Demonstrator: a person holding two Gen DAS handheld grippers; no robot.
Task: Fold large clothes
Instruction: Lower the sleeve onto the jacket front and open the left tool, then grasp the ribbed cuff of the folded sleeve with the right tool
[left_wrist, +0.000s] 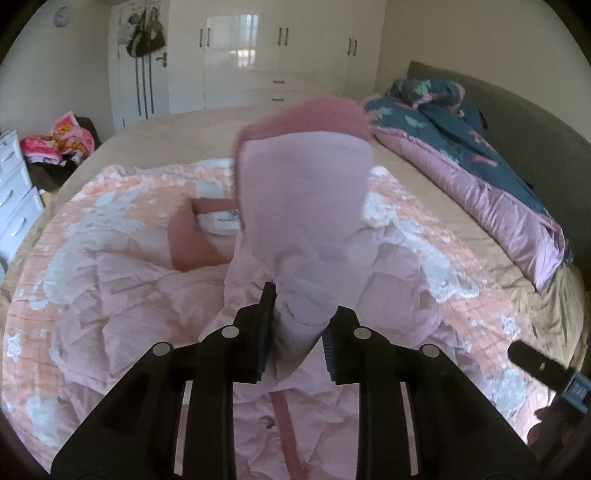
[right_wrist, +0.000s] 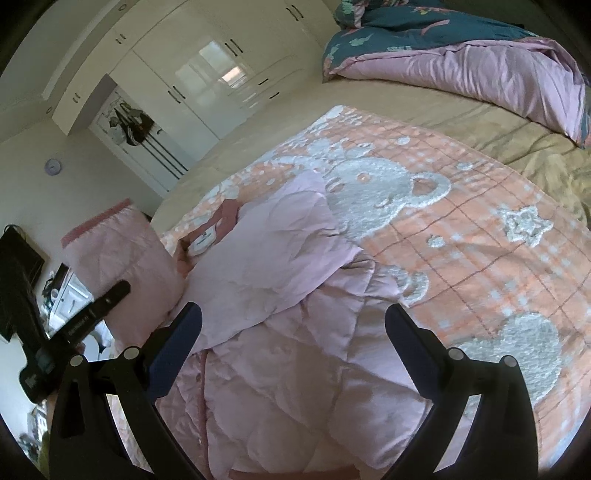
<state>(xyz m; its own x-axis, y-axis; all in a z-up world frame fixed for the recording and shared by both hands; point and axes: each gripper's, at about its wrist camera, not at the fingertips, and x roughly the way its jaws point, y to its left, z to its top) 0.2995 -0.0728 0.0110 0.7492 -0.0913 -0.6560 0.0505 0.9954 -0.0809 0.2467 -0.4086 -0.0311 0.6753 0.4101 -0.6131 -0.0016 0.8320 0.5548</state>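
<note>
A pale pink quilted jacket (right_wrist: 280, 369) lies spread on a peach blanket with white bears (right_wrist: 480, 236), its dark pink collar and label (left_wrist: 218, 221) towards the far side. My left gripper (left_wrist: 304, 306) is shut on one sleeve (left_wrist: 303, 192), which stands up in front of the camera with its dark pink cuff (left_wrist: 306, 114) on top. The same raised sleeve (right_wrist: 122, 258) shows at the left of the right wrist view, beside the left gripper's body (right_wrist: 92, 314). My right gripper (right_wrist: 293, 312) hovers open over the jacket's front with nothing between its fingers.
The blanket lies on a bed with a beige sheet (right_wrist: 461, 122). A bunched pink and teal duvet (left_wrist: 480, 177) lies by the grey headboard (left_wrist: 517, 110). White wardrobes (left_wrist: 258, 55) line the far wall. White drawers (left_wrist: 14, 192) and a pile of bright clothes (left_wrist: 59, 144) stand at the left.
</note>
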